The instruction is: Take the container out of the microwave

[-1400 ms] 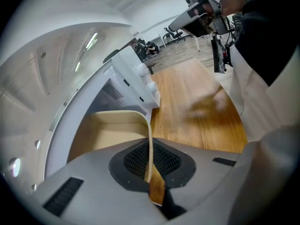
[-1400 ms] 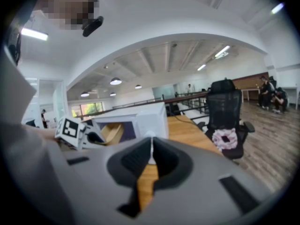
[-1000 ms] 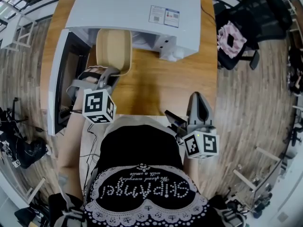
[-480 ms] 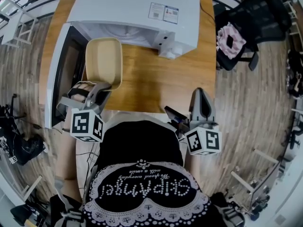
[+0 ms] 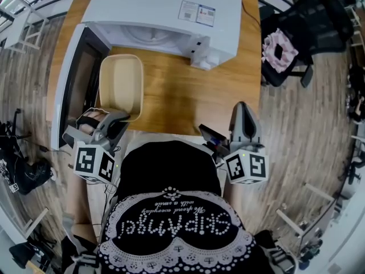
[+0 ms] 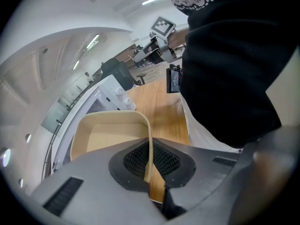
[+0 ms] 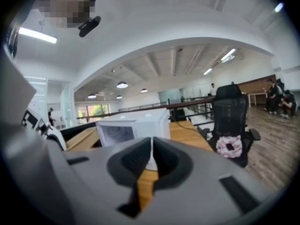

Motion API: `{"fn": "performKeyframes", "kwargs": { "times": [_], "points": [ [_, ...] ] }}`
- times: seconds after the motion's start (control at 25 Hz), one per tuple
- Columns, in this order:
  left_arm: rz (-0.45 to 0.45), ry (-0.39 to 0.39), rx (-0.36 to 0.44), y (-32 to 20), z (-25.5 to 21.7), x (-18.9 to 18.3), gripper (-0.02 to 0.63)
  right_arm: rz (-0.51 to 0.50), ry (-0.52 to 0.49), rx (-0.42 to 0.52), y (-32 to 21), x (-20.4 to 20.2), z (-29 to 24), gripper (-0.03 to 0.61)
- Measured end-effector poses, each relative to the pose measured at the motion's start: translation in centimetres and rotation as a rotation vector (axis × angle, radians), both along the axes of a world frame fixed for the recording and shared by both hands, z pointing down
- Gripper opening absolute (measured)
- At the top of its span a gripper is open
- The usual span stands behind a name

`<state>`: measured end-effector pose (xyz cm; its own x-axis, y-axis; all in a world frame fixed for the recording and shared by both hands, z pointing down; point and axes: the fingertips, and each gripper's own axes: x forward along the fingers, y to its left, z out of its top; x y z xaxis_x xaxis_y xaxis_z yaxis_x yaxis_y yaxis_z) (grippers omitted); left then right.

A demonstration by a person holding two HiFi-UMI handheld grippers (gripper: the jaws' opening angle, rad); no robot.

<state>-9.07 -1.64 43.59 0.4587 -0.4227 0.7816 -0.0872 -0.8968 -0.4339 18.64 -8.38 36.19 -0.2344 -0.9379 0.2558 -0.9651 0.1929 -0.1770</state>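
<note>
A beige, empty rectangular container point(image 5: 121, 85) hangs over the wooden table point(image 5: 188, 96), just in front of the white microwave point(image 5: 165, 16) and clear of its cavity. My left gripper point(image 5: 116, 117) is shut on the container's near rim. In the left gripper view the thin rim point(image 6: 149, 146) is pinched between the pads of that left gripper point(image 6: 149, 172), and the container point(image 6: 105, 135) stretches away from them. My right gripper point(image 5: 243, 114) is held at the table's near right edge, shut with nothing in it. In its own view, the right gripper point(image 7: 151, 161) points toward the microwave point(image 7: 133, 125).
The microwave door point(image 5: 71, 90) stands open to the left, beside the container. A small black device point(image 5: 210, 138) lies at the table's near edge by the right gripper. A black office chair point(image 5: 288, 44) with a pink item on it stands to the right.
The left gripper has drawn the container out of the microwave's opening, toward me and a little left. The right gripper has stayed put.
</note>
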Motion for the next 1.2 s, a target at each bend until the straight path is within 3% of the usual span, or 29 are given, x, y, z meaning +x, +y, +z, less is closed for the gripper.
{"fn": "performKeyframes", "kwargs": {
  "times": [0.64, 0.96, 1.2],
  "points": [
    [-0.033, -0.033, -0.052, 3.2, 0.8, -0.1, 0.029, -0.016, 0.001, -0.006, -0.7, 1.4, 0.7, 0.035],
    [-0.038, -0.034, -0.094, 4.5, 1.8, 0.3, 0.029, -0.045, -0.023, -0.014, -1.0, 0.2, 1.4, 0.035],
    [-0.014, -0.049, -0.079, 3.5, 1.6, 0.7, 0.029, -0.061, -0.033, 0.002, -1.6, -0.2, 0.9, 0.035]
  ]
}}
